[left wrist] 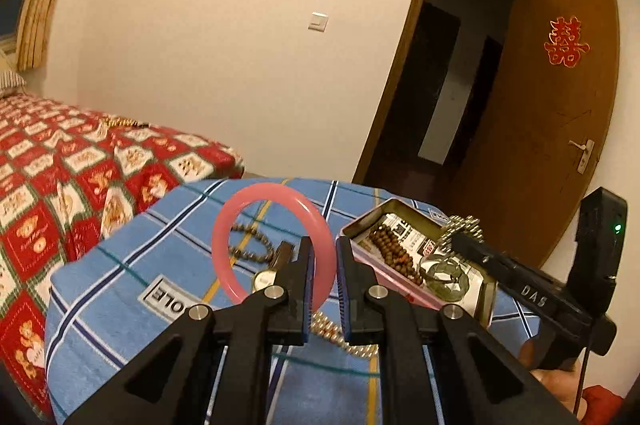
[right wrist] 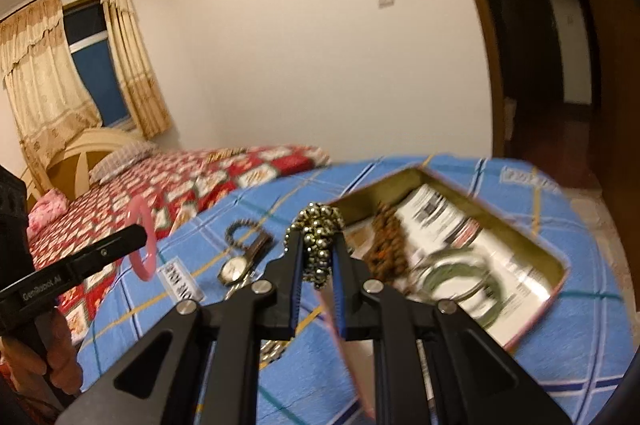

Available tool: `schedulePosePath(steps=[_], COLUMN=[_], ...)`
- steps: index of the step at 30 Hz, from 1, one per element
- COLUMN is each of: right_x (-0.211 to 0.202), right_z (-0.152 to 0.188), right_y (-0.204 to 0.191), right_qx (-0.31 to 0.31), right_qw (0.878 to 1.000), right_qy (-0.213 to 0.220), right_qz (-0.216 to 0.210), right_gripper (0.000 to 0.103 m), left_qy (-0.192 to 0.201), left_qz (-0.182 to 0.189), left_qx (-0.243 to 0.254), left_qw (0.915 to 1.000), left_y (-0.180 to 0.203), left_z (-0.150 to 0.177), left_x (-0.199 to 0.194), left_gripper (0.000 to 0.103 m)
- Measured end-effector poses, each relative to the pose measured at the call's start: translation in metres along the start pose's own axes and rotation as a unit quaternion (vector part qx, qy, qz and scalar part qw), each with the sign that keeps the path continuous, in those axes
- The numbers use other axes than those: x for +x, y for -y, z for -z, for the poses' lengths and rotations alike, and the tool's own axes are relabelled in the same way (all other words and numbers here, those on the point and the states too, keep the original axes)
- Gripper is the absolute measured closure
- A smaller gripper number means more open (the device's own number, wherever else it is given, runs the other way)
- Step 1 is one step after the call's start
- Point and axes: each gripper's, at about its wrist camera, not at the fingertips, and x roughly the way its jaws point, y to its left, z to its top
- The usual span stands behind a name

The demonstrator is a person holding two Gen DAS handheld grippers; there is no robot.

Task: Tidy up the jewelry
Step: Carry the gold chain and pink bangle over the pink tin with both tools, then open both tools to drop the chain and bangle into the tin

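A: Nearest us, our left gripper (left wrist: 324, 261) has its jaws closed to a narrow gap on the pink bangle (left wrist: 256, 221). We hold it by its right-hand rim, standing on edge above the blue plaid cloth (left wrist: 120, 265), its opening facing us.

B: And our right gripper (right wrist: 318, 257) has its jaws pinched on a bunch of metallic beads (right wrist: 318, 237). The clump hangs lengthwise between the jaws, just at the near-left corner of the open tin (right wrist: 536, 245).

A: Under our left jaws a strand of gold beads (left wrist: 340, 339) trails across the cloth.

B: Inside the tin we see printed paper lining the bottom, brown wooden beads (left wrist: 394, 249) in a long heap running near to far, and a green bangle (right wrist: 468, 277) at the near end beside what looks like a clear ring. That part is blurred in the right wrist view.

A: Left of the tin, on the cloth, lies a wristwatch (right wrist: 236, 269), its strap running away from us toward a small bead bracelet (right wrist: 240, 229) that touches it.

B: Farther off are the bed with the red patterned quilt (left wrist: 60, 185), then the wall, and the open brown door (left wrist: 560, 125).
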Motion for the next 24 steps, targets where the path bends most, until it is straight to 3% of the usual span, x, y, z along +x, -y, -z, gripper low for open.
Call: schedulePosePath(steps=[7,13,20,24], right_x=[-0.011,-0.006,0.013,0.028], right_z=[-0.013,-0.025,-0.031,-0.028], right_y=[0.034,0.066,0.09,0.096], right_qx=[0.024,0.037,0.049,0.055], right_qw=[0.998,0.996,0.998,0.998], right_qy=[0.041,0.05,0.018,-0.022], right_qz=[0.042,0.061,0.047,0.03], right_gripper=[0.086,0.086,0.086,0.086], left_qy=[0.001,-0.025,-0.077,-0.106], left_qz=[0.016,0.031,0.057,0.061], left_qx=[0.046,0.079,0.126,0.139], left_qw=[0.9988,0.9961,0.9875,0.9827], left_y=[0.035,0.072,0.119,0.131], left_z=[-0.008,-0.01,0.008,0.023], left_x=[0.024,0.065,0.107,0.121], left_gripper=[0.093,0.093,0.093,0.093])
